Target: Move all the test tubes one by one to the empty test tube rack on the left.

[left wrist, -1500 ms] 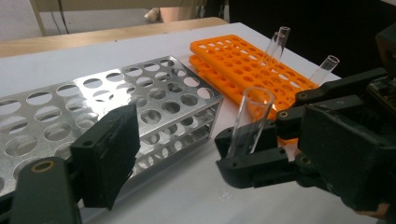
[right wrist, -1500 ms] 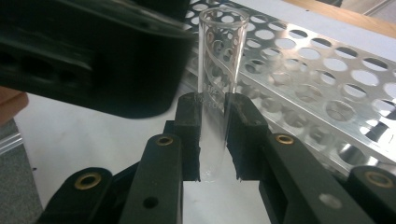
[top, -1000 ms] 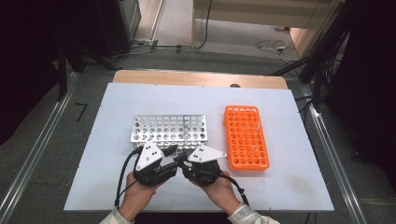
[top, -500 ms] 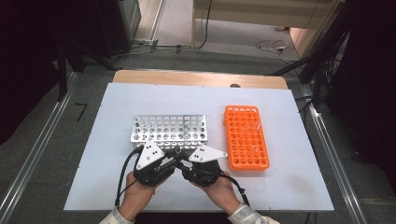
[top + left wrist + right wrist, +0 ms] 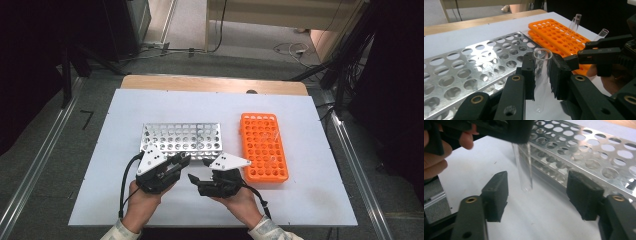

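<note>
Glass test tube upright over white table, dim room.

Right tongs opened, releasing tube.

A white table carries 2 racks side by side, near each other but apart: a metal rack with round holes toward the middle, and an orange rack to its right, standing lengthwise front to back.
</note>
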{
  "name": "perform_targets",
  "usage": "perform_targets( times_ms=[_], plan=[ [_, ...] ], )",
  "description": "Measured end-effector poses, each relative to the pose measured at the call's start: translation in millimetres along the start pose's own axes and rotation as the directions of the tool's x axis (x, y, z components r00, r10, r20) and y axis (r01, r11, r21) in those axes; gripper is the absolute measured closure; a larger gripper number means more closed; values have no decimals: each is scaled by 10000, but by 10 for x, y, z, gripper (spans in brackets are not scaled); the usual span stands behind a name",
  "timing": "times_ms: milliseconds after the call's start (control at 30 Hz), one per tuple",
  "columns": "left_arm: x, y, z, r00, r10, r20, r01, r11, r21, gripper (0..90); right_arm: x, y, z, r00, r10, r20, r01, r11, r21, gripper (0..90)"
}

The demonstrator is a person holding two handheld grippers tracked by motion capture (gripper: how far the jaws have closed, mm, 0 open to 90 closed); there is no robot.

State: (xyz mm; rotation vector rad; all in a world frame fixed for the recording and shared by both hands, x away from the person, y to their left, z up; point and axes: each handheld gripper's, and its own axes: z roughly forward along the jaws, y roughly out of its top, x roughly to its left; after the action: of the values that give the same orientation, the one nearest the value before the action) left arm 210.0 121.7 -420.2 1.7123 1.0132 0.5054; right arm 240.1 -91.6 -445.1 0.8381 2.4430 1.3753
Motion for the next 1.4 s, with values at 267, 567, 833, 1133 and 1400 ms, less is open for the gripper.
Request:
perform_targets(
  times_ms=[267, 567, 833, 1133, 1400],
  plan=[
    [107, 76, -63, 9993, -253, -261, 247, 9994, -239, 750, -102, -36, -72, 9998, 184, 5, -184, 9997, 151, 267],
    [279, 160, -127, 9955, -507, -806, 465, 9975, -525, 750, -134, -59, -103, 9996, 276, 56, -278, 9993, 240, 255],
    [483, 195, -172, 9879, -731, -1369, 652, 9960, -617, 750, -147, -63, -112, 9994, 310, 153, -315, 9991, 293, 255],
    [677, 210, -239, 9738, -949, -2067, 784, 9931, -867, 750, -155, -71, -113, 9991, 388, 181, -394, 9988, 307, 254],
    [761, 205, -222, 9636, -809, -2550, 601, 9943, -885, 750, -158, -77, -110, 9991, 373, 186, -379, 9986, 363, 254]
  ],
)
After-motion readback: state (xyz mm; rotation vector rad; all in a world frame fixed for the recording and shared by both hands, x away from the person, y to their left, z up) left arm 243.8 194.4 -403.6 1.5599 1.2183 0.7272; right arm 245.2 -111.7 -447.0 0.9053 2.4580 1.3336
